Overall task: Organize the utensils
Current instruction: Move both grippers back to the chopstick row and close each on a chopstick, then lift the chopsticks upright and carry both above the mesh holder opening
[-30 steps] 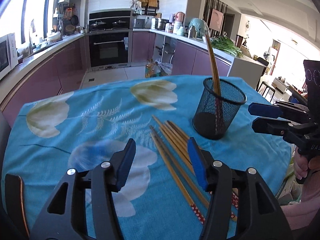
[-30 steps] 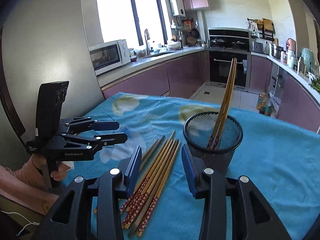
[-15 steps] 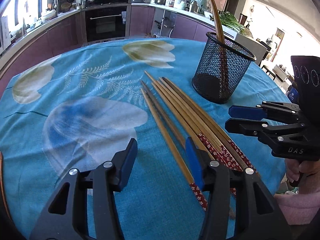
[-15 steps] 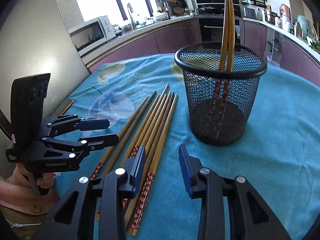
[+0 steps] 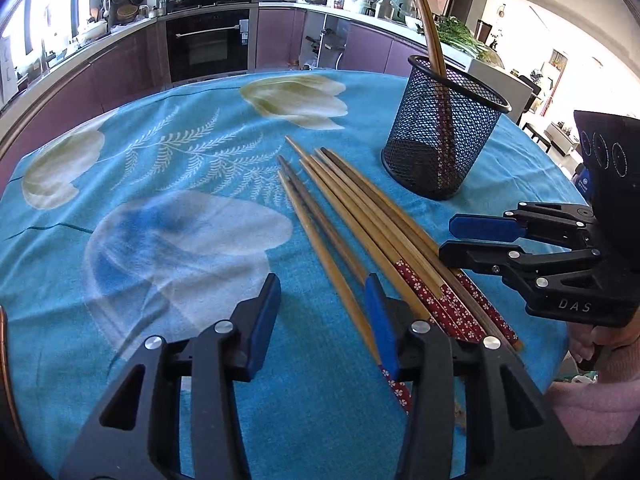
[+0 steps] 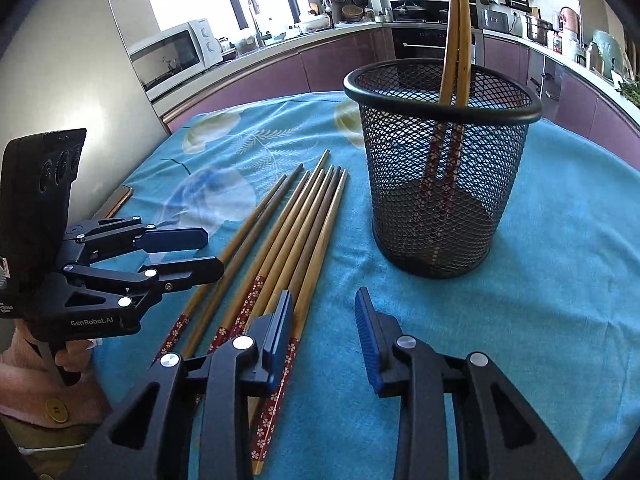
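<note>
— Jaws first: we are looking down the left gripper [image 5: 322, 320], and its jaws are closing. They are standing apart over the blue floral cloth [image 5: 160, 240] on the counter, with only the leftmost chopstick [image 5: 332, 264] running down beside the right-hand pad. We cannot tell whether that pad is touching it.

— And we are seeing the right gripper [image 6: 324, 332] much the same: jaws apart, clamped on nothing, bare cloth lying between the pads. Its left-hand pad is sitting over the patterned handle ends of the loose chopsticks [image 6: 288, 236].

— From the left wrist view, the right gripper is showing at the right edge, its lower finger lying over the right-hand sticks of the row, whether touching them we cannot tell, with a hand and pink sleeve [image 5: 592, 396] below it.

— From the right wrist view, we are seeing the left gripper at the left edge, its finger ends reaching to the leftmost sticks, held by a hand in a pink cuff.

— Going farther out, the loose chopsticks are lying flat in a rough fan, red flowered handles toward us, bare tips pointing away across the cloth.

— Beyond them and just to their right, the black mesh holder [image 6: 440, 200] is standing upright on the cloth, apart from the row.

— Two chopsticks [image 6: 456, 40] are already leaning inside it, patterned ends down, tips sticking up past the rim.

— Past the counter, we are seeing an oven [image 5: 208, 44] and purple kitchen cabinets [image 5: 120, 76].
</note>
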